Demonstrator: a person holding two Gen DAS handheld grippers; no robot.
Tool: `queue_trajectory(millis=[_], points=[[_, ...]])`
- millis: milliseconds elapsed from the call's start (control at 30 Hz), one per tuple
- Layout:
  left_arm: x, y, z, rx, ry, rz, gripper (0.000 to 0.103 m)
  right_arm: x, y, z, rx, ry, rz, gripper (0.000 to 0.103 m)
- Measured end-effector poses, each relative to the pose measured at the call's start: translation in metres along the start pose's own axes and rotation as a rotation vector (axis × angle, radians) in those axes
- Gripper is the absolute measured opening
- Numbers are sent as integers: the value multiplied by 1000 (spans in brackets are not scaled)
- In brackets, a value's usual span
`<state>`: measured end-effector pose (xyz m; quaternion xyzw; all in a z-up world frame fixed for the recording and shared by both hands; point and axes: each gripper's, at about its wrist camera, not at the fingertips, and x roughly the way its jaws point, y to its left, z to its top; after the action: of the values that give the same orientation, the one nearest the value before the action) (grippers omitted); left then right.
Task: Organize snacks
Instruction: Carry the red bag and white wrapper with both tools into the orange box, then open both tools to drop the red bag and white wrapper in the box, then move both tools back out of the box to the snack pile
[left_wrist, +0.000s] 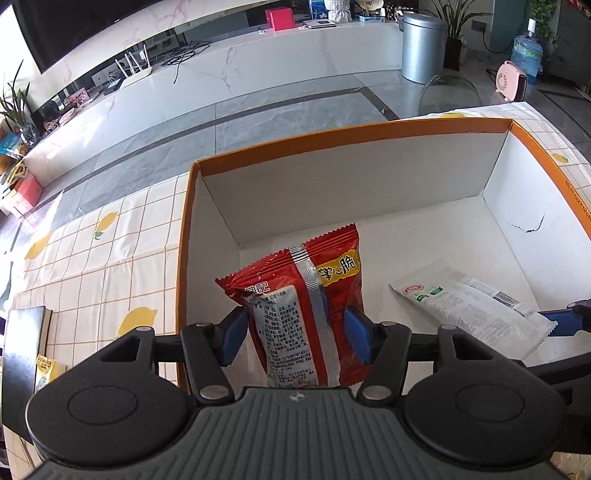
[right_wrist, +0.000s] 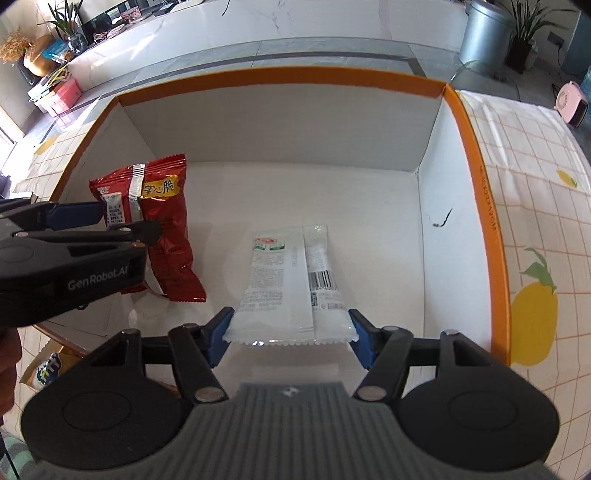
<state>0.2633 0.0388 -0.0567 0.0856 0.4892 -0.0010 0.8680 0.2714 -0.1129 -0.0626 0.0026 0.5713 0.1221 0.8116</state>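
An orange-rimmed cardboard box (left_wrist: 332, 133) with a white inside sits on the lemon-print tablecloth; it also shows in the right wrist view (right_wrist: 480, 177). My left gripper (left_wrist: 295, 336) is inside the box with its blue pads on both sides of a red snack bag (left_wrist: 314, 295), which stands tilted; the bag also shows in the right wrist view (right_wrist: 166, 229). My right gripper (right_wrist: 291, 336) is open, its pads just outside the near end of a white snack packet (right_wrist: 291, 273) lying flat on the box floor. The packet also shows in the left wrist view (left_wrist: 472, 302).
The tablecloth (right_wrist: 535, 221) extends right of the box and left of it (left_wrist: 92, 258). A dark book (left_wrist: 22, 362) and a small packet (left_wrist: 46, 371) lie at the left. A small packet (right_wrist: 44, 369) lies below the box's near edge. Beyond is floor and a marble counter (left_wrist: 258, 62).
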Motion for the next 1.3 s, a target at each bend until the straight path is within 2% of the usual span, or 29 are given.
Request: queue_trajectory(millis=[133,333,533,733,1033,1200,1300], points=[[-3,-2,3,28,-6,11,76,12,1,6,42,52,45,63],[-9,-1,3,31,-24,0,85,13,12,8,17,81,40,66],[-25,4,6,15,-32,-26,85,-10,17,10,-52,25,1,76],[-59,0,2,32,-41,-50,85,-55,16,3,-118,-59,-21,78],[-114,-7,-22,145,-12,-145,85,-116,13,-42,-206,-83,24,79],[-134,-25,-50,240,19,-199,85,-128,3,-79,-205,-55,62,79],[-132,-36,-67,278,63,-246,85,-123,-5,-98,-192,-18,66,79]])
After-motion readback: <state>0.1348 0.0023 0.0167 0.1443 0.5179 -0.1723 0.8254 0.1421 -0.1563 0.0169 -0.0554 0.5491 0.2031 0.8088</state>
